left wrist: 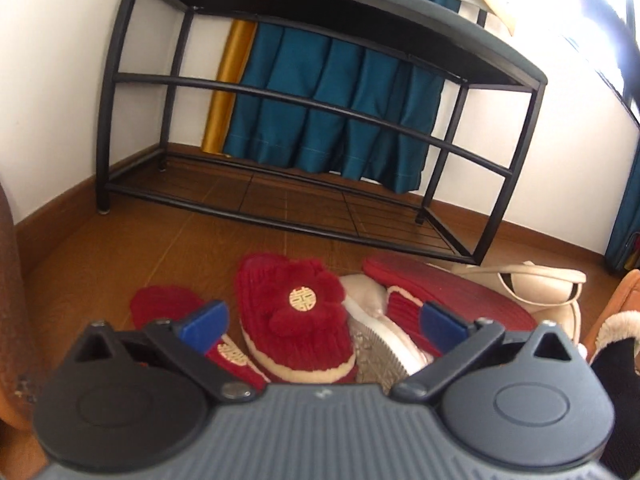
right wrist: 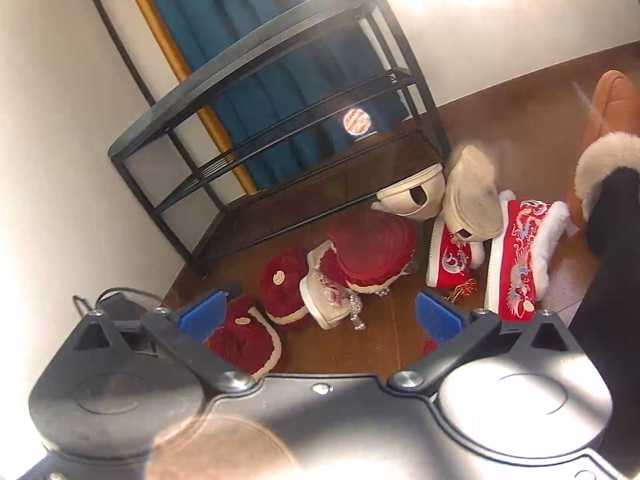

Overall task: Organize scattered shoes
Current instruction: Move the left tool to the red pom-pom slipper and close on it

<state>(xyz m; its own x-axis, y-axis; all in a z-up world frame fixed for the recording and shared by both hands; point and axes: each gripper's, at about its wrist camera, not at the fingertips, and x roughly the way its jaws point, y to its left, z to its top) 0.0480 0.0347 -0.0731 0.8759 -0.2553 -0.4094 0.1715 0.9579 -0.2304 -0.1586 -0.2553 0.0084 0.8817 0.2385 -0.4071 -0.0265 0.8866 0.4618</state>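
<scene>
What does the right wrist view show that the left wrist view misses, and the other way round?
Only the right wrist view shows the two red embroidered boots with white fur trim, lying on the floor.

Only the left wrist view shows the bare wire bottom shelf head-on, with the left gripper open over the pile.

Both show the black shoe rack, the red flower slipper, the beige shoes and the teal curtain. The right gripper is open too.

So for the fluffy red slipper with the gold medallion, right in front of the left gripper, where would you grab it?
Probably the cream-trimmed heel rim nearest the left gripper, approached from above. The red slipper lies upright with its heel end toward the open jaws, and the white shoe crowds its right side, so a side-on pinch looks awkward.
</scene>
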